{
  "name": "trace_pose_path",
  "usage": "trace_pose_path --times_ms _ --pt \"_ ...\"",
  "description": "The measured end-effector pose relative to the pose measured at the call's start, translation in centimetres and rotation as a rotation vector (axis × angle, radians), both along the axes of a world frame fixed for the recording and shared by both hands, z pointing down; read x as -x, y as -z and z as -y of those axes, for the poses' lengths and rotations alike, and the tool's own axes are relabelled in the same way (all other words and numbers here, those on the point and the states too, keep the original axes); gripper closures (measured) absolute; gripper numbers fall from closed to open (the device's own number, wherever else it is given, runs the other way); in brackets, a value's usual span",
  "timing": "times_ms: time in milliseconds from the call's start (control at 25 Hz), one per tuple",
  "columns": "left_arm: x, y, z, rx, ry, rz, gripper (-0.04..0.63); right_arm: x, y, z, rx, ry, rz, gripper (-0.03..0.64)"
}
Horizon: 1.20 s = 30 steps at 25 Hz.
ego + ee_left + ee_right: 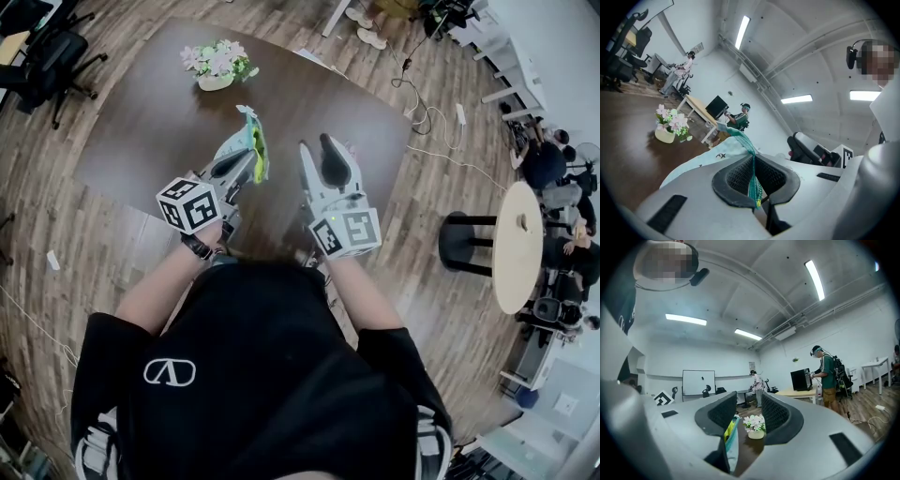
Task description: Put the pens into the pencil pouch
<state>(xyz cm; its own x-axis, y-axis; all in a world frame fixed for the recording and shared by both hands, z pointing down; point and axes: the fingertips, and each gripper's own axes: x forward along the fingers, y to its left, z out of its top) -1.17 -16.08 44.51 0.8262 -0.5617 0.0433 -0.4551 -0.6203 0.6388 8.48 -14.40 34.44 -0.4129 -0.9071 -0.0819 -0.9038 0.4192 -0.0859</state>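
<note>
A person holds 2 tools side by side above a dark brown tabletop [141,131], both pointing level and away from the body. The left tool [246,161] is clamped on the pouch [255,141]: in the left gripper view its 2 pads [736,176] are pressed together on the teal mesh edge [751,164], and the pale, bird-printed body of the pouch [715,157] runs forward and to the left beyond the tips. From the head view the pouch stands on edge out of that tool's tips, teal with a yellow-green strip, clear of the tabletop. The right tool [317,155] is about half open with nothing between its pads; in the right gripper view the pouch [731,437] shows low, just beside its left jaw, and whether they touch cannot be told. A pot of flowers [217,64] sits on the far part of the tabletop, well apart from both tools.
</note>
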Motion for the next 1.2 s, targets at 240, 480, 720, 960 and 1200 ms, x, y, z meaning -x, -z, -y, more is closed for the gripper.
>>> trace_pose_path --times_ms 240,480,720,960,1200 --pt "1.5 -3.7 1.6 -0.064 0.030 0.114 0.580 -3.1 -1.1 -2.0 0.032 -0.100 -0.003 0.449" --pt "2.9 -9.3 4.0 -0.031 0.067 0.197 0.580 -5.7 -3.3 -3.3 0.082 -0.174 -0.009 0.449" --pt "4.1 -15.6 4.9 0.016 0.078 0.281 0.580 -7.8 -4.7 -4.9 0.125 -0.242 0.000 0.449" --pt "5.5 -19.9 5.8 0.064 0.100 0.336 0.580 -9.1 -5.9 -5.3 0.158 -0.274 -0.007 0.451" --pt "2.7 -22.1 6.3 0.066 0.042 0.358 0.580 -9.5 -7.0 -5.4 0.198 -0.292 -0.010 0.451"
